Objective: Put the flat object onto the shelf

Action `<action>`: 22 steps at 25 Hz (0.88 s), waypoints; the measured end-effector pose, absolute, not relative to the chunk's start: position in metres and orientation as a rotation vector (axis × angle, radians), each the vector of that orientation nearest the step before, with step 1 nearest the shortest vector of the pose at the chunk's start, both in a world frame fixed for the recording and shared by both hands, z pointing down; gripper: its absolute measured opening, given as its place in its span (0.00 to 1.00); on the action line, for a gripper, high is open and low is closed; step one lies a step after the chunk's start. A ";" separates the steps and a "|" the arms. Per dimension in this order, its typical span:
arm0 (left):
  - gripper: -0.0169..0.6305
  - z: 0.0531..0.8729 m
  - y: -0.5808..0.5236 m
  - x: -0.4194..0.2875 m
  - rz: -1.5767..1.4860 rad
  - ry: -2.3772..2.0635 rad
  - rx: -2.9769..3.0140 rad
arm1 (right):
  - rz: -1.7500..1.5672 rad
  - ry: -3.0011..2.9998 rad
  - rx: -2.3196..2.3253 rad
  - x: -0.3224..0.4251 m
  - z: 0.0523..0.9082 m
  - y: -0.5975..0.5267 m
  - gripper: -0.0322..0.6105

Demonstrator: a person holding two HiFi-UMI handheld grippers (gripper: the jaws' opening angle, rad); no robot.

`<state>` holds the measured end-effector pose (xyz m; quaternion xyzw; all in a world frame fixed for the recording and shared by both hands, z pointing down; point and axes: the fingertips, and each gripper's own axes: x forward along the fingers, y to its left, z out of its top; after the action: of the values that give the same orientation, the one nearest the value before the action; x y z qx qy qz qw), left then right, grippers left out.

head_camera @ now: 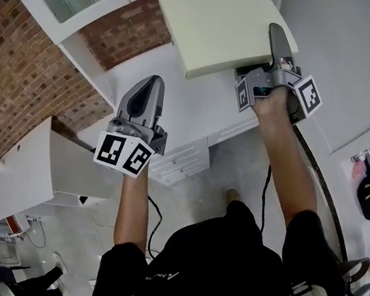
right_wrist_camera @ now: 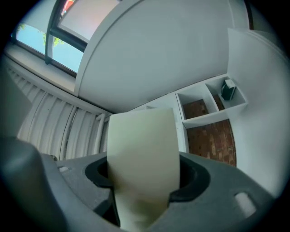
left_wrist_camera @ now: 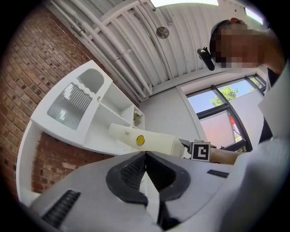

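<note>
Two jaws of the right gripper (head_camera: 277,41) clamp the cream board (head_camera: 214,20) by its near edge; board juts forward from it. Left gripper (head_camera: 147,89) closed on nothing, left of the board.

Red brick wall (head_camera: 19,83), white drawer unit (head_camera: 182,162), pale floor (head_camera: 209,197), large window (left_wrist_camera: 213,106)

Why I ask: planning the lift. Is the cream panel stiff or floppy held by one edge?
Probably stiff: the cream panel juts flat from the right gripper, held at one edge, without sagging. Likely light for its size, as one grip carries it. May twist in the fingers.
</note>
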<state>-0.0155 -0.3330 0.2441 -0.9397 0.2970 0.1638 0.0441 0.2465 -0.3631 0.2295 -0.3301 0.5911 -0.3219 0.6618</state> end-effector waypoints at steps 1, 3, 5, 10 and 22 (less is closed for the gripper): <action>0.02 0.243 -0.342 -0.009 0.500 0.927 -2.863 | -0.740 1.346 -0.742 0.251 0.228 -0.377 0.51; 0.02 0.243 -0.357 0.007 0.499 0.959 -2.846 | -0.765 1.361 -0.732 0.263 0.226 -0.402 0.51; 0.02 0.242 -0.372 0.019 0.502 1.001 -2.829 | -0.790 1.371 -0.720 0.274 0.223 -0.427 0.51; 0.02 0.234 -0.405 0.045 0.514 1.110 -2.778 | -0.847 1.408 -0.722 0.295 0.211 -0.488 0.51; 0.02 0.230 -0.440 0.075 0.492 1.250 -2.694 | -0.976 1.393 -0.748 0.307 0.208 -0.584 0.52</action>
<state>0.0753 -0.4397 0.2302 -0.8930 0.4143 0.1632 0.0658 0.3066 -0.5839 0.2083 -0.3224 0.6005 -0.4207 0.5988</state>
